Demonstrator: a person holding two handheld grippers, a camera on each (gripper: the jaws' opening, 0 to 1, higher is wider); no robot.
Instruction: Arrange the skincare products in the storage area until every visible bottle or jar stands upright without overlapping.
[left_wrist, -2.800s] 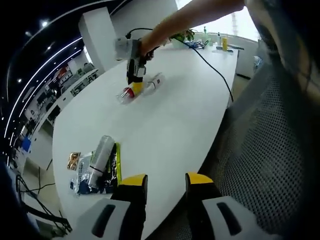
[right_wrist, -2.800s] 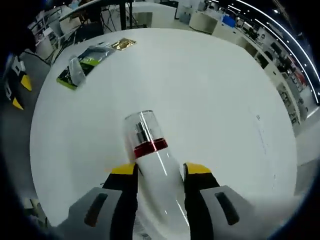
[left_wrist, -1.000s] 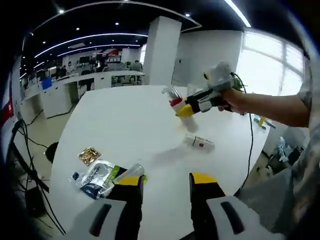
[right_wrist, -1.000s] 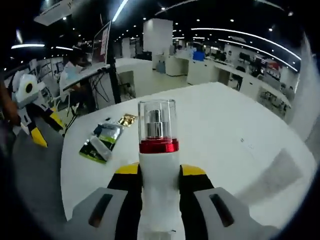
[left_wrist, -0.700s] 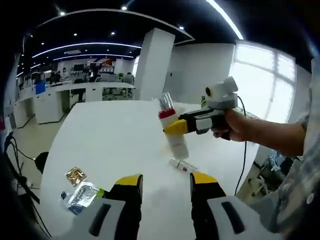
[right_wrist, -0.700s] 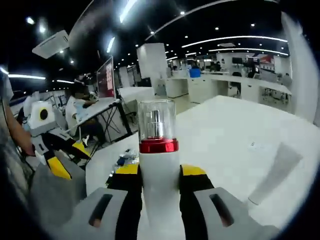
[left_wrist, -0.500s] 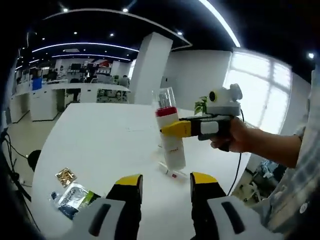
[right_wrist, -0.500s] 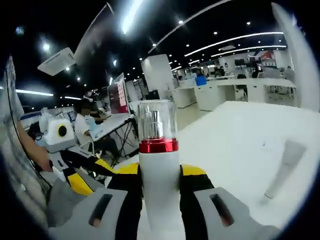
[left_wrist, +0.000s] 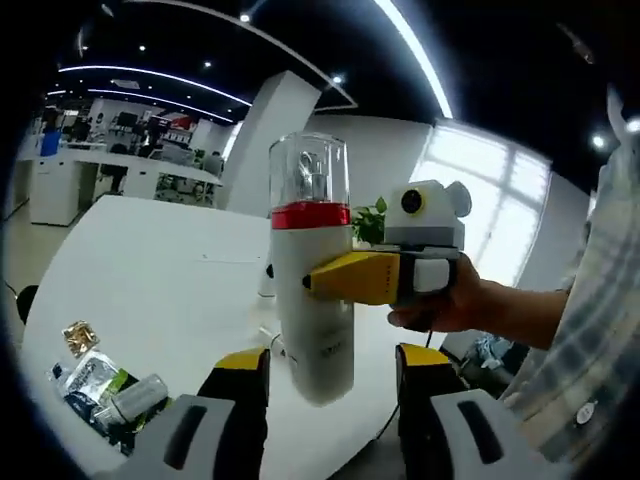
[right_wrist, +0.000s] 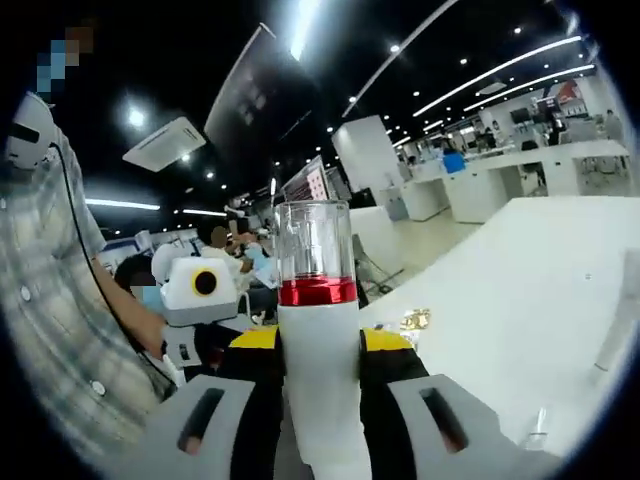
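An open-plan office with strip ceiling lights surrounds a broad white oval table (left_wrist: 120, 270). The right gripper (right_wrist: 320, 350), yellow-tipped and grey-bodied, pinches a tall white pump bottle with a red band and clear cap (right_wrist: 317, 330) upright, lifted clear above the table. In the left gripper view that bottle (left_wrist: 312, 270) hangs just beyond the left gripper (left_wrist: 330, 362), whose jaws stand spread with nothing between them. Foil sachets and a small clear bottle (left_wrist: 100, 385) lie on the table, below and left of the bottle.
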